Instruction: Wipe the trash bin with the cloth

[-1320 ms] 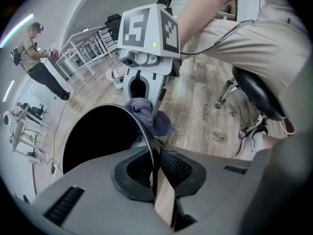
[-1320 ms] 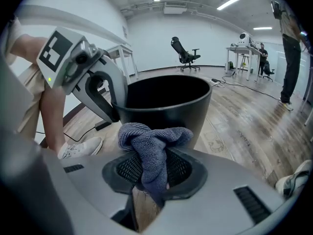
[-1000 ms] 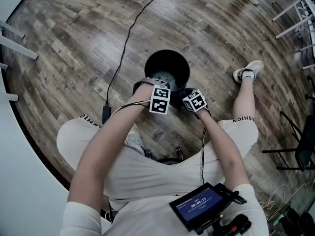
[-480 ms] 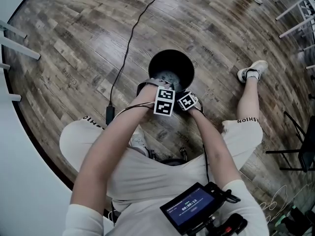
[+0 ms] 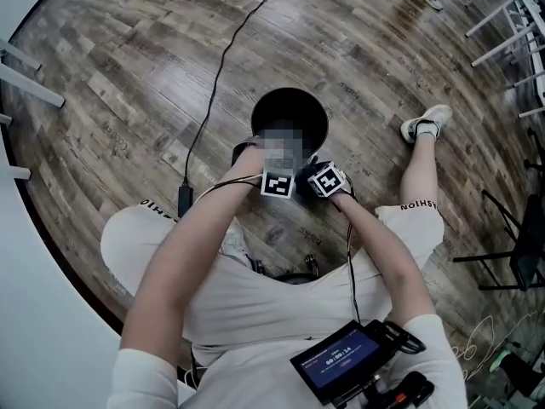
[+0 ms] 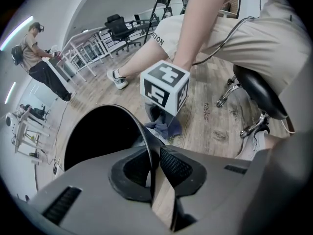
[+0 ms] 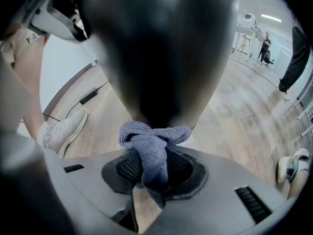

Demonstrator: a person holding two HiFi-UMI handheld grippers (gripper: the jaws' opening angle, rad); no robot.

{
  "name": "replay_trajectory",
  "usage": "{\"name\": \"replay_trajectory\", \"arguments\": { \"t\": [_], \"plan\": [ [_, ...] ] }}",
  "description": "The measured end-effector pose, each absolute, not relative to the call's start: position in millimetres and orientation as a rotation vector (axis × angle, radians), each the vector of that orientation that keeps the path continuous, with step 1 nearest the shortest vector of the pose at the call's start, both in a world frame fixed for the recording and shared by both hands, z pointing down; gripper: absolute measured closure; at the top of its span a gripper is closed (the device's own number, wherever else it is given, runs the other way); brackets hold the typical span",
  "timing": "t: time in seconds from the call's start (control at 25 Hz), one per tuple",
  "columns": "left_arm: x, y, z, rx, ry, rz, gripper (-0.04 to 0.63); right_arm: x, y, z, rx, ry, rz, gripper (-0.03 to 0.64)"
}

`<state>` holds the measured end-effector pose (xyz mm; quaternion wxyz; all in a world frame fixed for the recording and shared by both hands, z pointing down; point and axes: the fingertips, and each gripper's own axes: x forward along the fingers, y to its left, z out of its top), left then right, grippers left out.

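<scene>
The black trash bin (image 5: 254, 118) stands on the wood floor in front of the seated person. My left gripper (image 5: 274, 177) is at its near rim; in the left gripper view the thin rim (image 6: 132, 119) runs between the closed jaws of the left gripper (image 6: 154, 160). My right gripper (image 5: 328, 180) sits just to its right, low against the bin's near side. It is shut on a bunched blue-grey cloth (image 7: 151, 146), which lies against the bin's dark outer wall (image 7: 156, 58). The cloth (image 6: 164, 128) also shows under the right gripper's marker cube (image 6: 164, 87).
A black cable (image 5: 217, 75) runs across the floor to an adapter (image 5: 183, 198) left of the bin. The person's shoe (image 5: 426, 124) lies to the right, a stool (image 6: 259, 92) is under the person, and metal furniture legs (image 5: 511, 24) stand far right.
The right gripper with the cloth has slid a little down the bin's near side and closer to the left gripper. The left gripper has stayed on the rim.
</scene>
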<state>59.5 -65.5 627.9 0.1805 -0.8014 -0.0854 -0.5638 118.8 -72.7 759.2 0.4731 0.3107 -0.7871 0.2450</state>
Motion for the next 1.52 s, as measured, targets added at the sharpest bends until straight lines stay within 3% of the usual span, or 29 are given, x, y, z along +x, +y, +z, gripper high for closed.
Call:
{"name": "replay_trajectory", "arguments": {
  "t": [0.08,0.2,0.28,0.52,0.64,1.52],
  "plan": [
    [56.2,-64.1,628.7,-2.246,-0.260,-1.585,0.541,121.7,-67.1,733.8,0.784,-1.951,0.611,0.508],
    [43.9,-64.2,634.1,-2.194,-0.311,-1.601,0.429,119.0,-61.0,691.1,0.823,-2.030,0.633,0.508],
    [35.8,-66.3,634.8,-2.197,-0.319,-1.613,0.402,114.6,-58.5,661.1,0.851,-2.088,0.629,0.508],
    [28.3,-69.0,636.8,-2.118,-0.344,-1.617,0.413,99.9,-63.4,592.0,0.923,-2.211,0.555,0.508],
    [27.8,-72.3,640.8,-2.015,-0.344,-1.620,0.528,94.6,-70.9,577.2,0.936,-2.223,0.506,0.508],
    [29.7,-66.6,642.1,-2.033,-0.382,-1.618,0.537,99.0,-88.4,689.4,0.869,-2.052,0.659,0.508]
  ]
}}
